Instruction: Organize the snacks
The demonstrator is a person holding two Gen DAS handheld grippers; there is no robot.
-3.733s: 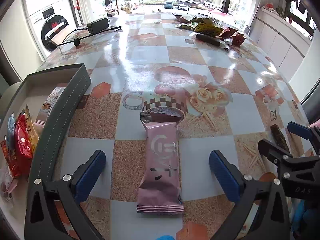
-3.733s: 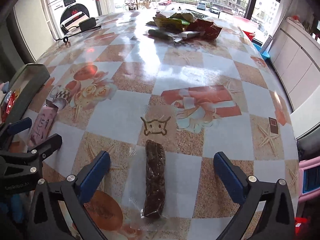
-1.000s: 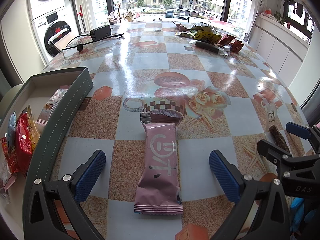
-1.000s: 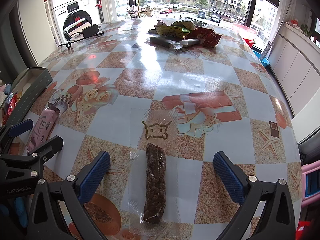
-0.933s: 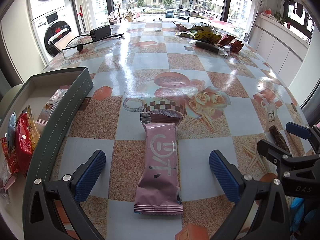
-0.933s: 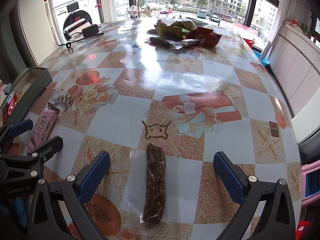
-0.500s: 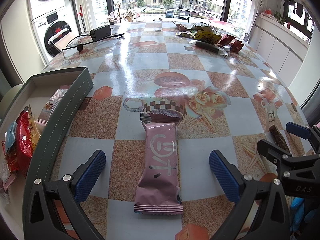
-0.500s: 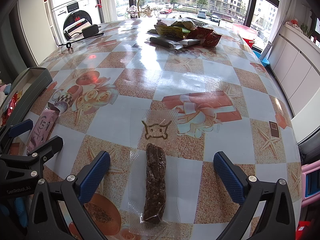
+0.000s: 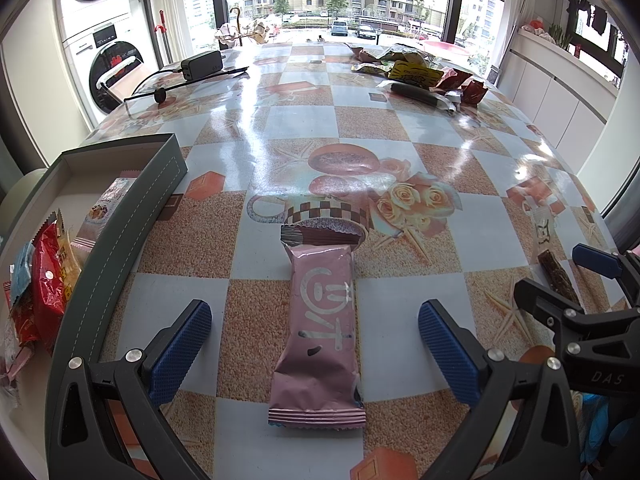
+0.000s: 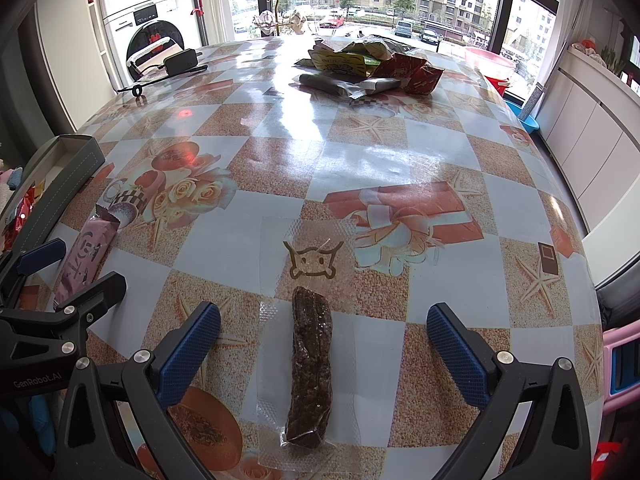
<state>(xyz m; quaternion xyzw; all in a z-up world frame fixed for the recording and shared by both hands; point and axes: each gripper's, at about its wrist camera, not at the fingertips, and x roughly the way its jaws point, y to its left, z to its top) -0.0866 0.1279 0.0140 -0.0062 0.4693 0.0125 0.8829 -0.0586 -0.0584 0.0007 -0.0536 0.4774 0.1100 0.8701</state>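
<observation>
Both tools gaped wide: left tool (image 9: pixel 314 340) straddled the pink bar (image 9: pixel 320 336), right tool (image 10: pixel 322 344) the brown stick (image 10: pixel 311 364), frame bottom-centre; best pinch mid-length.

Home: washing machine (image 9: pixel 105 65), patterned dining table (image 9: pixel 360 128)

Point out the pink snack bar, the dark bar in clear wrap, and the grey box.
pink snack bar (image 9: pixel 322 320), left wrist view, middle of wrapper
dark bar (image 10: pixel 311 364), right wrist view, middle of bar
grey box (image 9: pixel 120 240), left wrist view, near wall
</observation>
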